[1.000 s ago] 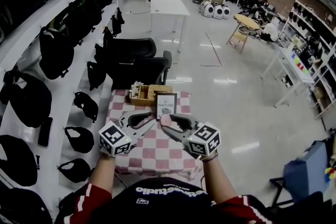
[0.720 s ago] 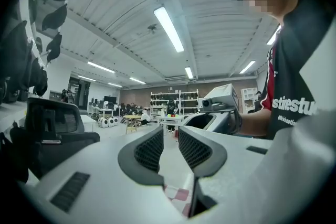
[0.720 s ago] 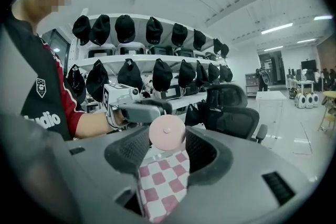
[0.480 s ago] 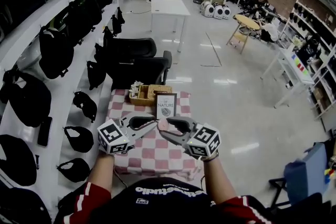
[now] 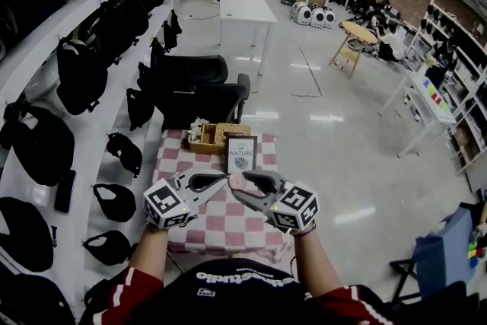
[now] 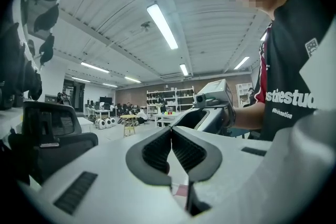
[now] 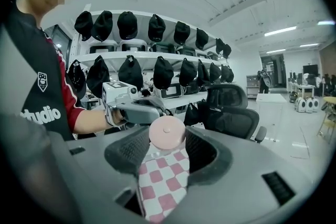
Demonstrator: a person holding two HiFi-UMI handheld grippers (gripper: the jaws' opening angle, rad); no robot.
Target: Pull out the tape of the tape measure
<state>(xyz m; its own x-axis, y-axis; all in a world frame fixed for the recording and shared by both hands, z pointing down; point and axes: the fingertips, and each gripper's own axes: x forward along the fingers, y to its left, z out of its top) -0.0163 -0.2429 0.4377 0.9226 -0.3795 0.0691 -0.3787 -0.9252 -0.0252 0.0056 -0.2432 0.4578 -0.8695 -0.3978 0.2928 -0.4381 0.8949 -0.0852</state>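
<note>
Head view: the left gripper [image 5: 222, 180] and right gripper [image 5: 234, 183] meet tip to tip above the checkered worktop [image 5: 221, 228], with a round pink tape measure [image 5: 237, 180] at the right one's tip. Left gripper view: its fingers [image 6: 157, 152] are pressed together, with nothing clearly between them. Right gripper view: its fingers [image 7: 126, 152] clamp the tape measure's sides.

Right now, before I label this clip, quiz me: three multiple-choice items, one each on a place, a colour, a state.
1. Where is the tape measure? A in a drawer; B inside a box; C between the right gripper's jaws.
2. The tablecloth is: A pink-and-white checked; B plain blue; C green striped.
3. The left gripper's jaws stand: A wide apart; B together; C round a cup.
Answers: C, the pink disc sits between them; A, checks show under the grippers; B, the tips meet.
</note>
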